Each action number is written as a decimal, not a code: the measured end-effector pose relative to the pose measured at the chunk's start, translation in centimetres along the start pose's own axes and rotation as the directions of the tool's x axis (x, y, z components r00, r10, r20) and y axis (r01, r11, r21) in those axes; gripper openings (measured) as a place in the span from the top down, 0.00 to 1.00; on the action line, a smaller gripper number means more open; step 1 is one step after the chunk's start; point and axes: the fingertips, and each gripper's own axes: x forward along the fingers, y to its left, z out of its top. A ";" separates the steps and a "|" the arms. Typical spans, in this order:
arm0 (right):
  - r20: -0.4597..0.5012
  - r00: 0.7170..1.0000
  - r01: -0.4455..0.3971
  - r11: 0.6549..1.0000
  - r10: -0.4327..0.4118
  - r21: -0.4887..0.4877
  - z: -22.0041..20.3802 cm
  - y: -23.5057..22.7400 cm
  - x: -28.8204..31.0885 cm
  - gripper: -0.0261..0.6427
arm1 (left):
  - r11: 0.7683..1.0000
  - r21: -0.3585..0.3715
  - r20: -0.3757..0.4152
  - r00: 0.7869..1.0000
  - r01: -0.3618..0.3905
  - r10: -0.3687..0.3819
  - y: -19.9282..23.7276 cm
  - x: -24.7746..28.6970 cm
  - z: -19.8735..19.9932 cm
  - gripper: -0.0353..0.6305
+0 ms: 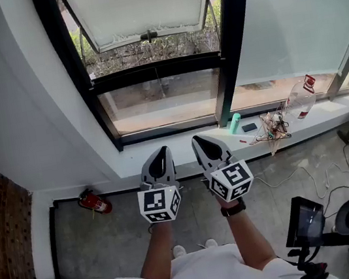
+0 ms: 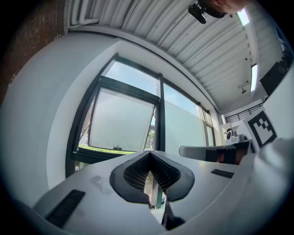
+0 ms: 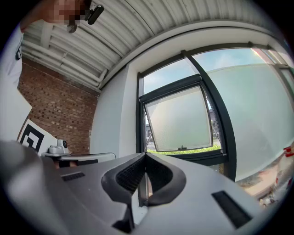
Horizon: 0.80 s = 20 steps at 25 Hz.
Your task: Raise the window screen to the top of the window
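Head view: the left gripper and right gripper sit side by side near the person, short of the sill. The screen is far off, high in the window frame, well apart from both. A fire extinguisher lies on the floor at left.

Left gripper view: the jaws meet at their tips, holding nothing; the screen is beyond them.

Right gripper view: the jaws are likewise closed and empty, with the screen far ahead.

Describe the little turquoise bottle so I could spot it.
Find the black-framed window and look down to its white sill. The small turquoise cylindrical bottle stands upright at the foot of the frame's right post, the only turquoise thing beside the tangled wires.
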 end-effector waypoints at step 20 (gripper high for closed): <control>-0.060 0.997 -0.049 0.992 0.056 0.113 -4.1 -5.8 -1.6 0.96 | 0.998 0.015 -0.059 0.996 -0.065 0.066 -4.2 2.8 -4.2 0.94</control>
